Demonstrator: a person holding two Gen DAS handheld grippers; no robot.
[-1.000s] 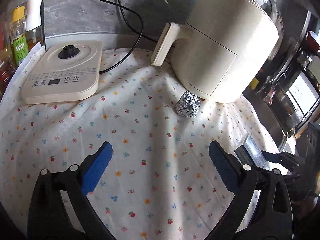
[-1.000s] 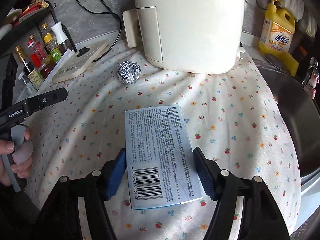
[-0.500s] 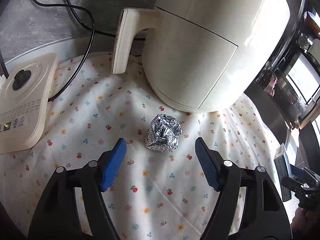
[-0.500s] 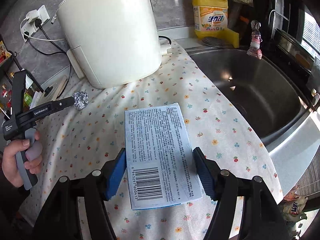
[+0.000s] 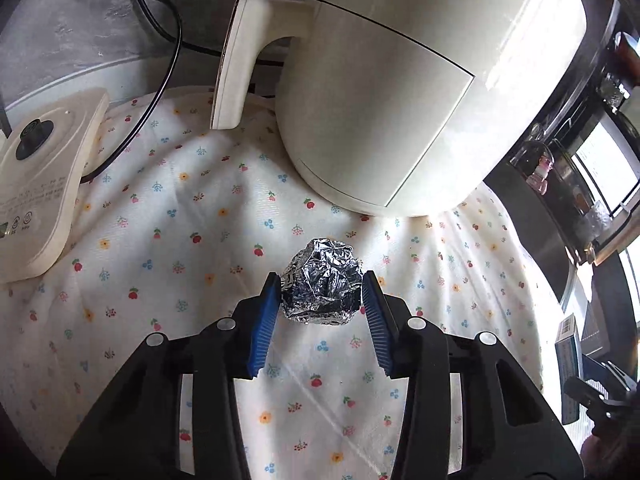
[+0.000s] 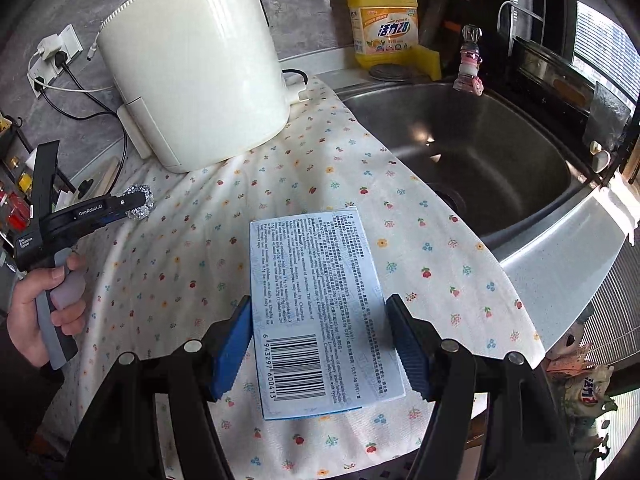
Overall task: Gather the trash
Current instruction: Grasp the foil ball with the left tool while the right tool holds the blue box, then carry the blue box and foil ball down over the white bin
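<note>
Two pieces of trash show. One crumpled silver foil ball (image 5: 322,283) sits on the white flower-printed tablecloth (image 5: 168,240), just in front of the large cream-coloured air fryer (image 5: 400,80). One flat pale-blue printed carton with a barcode (image 6: 320,308) is held above the same cloth, near the single stainless steel sink basin (image 6: 480,152).

The left gripper (image 5: 323,296) points low along the cloth, its two blue-padded fingers (image 5: 264,320) narrowed around the foil ball, with both pads touching or almost touching its sides. The ball looks to rest on the cloth. From the right wrist view this gripper (image 6: 138,202) reaches in from the left, and a bare hand (image 6: 44,304) wraps its grey grip with the fingers curled around it.

The right gripper (image 6: 320,336) is held higher and tilted down over the cloth's edge, its two pads pressed against the long edges of the carton, barcode end nearest the camera.

Other things: one cream kettle base with a black centre knob (image 5: 36,184), one black cable (image 5: 160,80) curving behind it, one yellow detergent bottle with a pump (image 6: 384,20) and one small pink bottle (image 6: 469,66) behind the sink, one white wall socket with plugs (image 6: 52,56)
</note>
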